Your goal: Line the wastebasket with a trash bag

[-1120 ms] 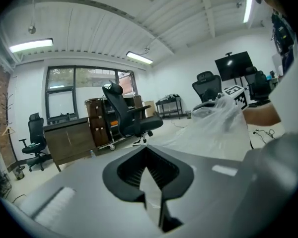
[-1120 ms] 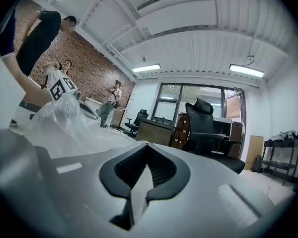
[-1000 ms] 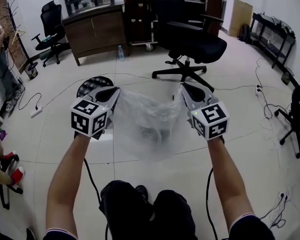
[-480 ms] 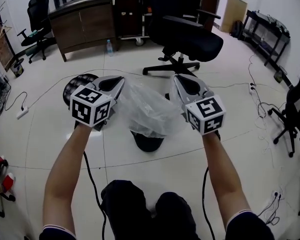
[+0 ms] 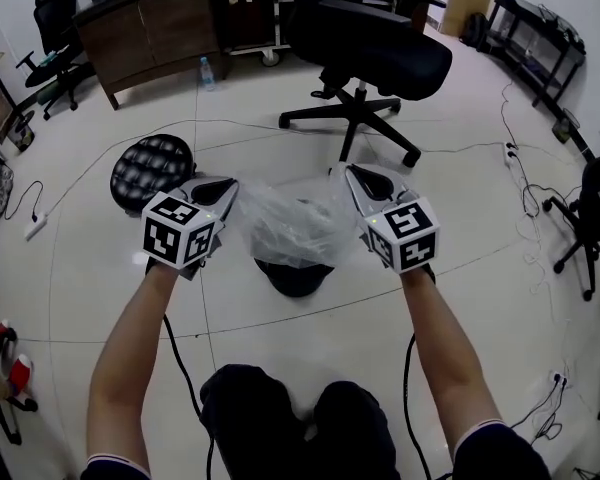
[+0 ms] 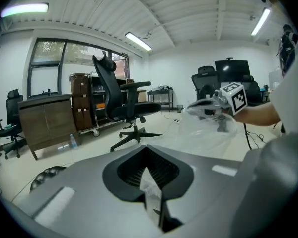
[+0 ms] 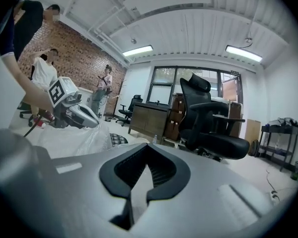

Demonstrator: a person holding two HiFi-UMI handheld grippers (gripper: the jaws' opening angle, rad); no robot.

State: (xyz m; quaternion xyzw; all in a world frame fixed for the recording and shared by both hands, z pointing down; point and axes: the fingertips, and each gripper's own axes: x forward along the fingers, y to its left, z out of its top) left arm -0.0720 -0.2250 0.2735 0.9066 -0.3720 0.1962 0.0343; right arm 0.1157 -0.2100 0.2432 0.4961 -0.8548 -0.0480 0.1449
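Observation:
A clear trash bag (image 5: pixel 295 226) hangs stretched between my two grippers. My left gripper (image 5: pixel 228 190) is shut on the bag's left edge, and my right gripper (image 5: pixel 350 176) is shut on its right edge. Directly below the bag stands the black wastebasket (image 5: pixel 293 278), its rim partly hidden by the plastic. In the left gripper view, thin bag film (image 6: pixel 150 185) is pinched in the shut jaws, and the right gripper (image 6: pixel 211 105) holds the far side. In the right gripper view, film (image 7: pixel 136 192) sits between the shut jaws, with the bag (image 7: pixel 72 139) running to the left gripper (image 7: pixel 77 114).
A black office chair (image 5: pixel 380 60) stands just beyond the basket. A black tufted stool (image 5: pixel 152 168) sits to the left. A wooden cabinet (image 5: pixel 150 28) and a water bottle (image 5: pixel 206 71) are at the back. Cables and a power strip (image 5: pixel 510 153) lie on the floor at right. My knees (image 5: pixel 300 418) are below the basket.
Both grippers have come down and forward together with the bag. The bag now hangs lower, right over the black wastebasket.

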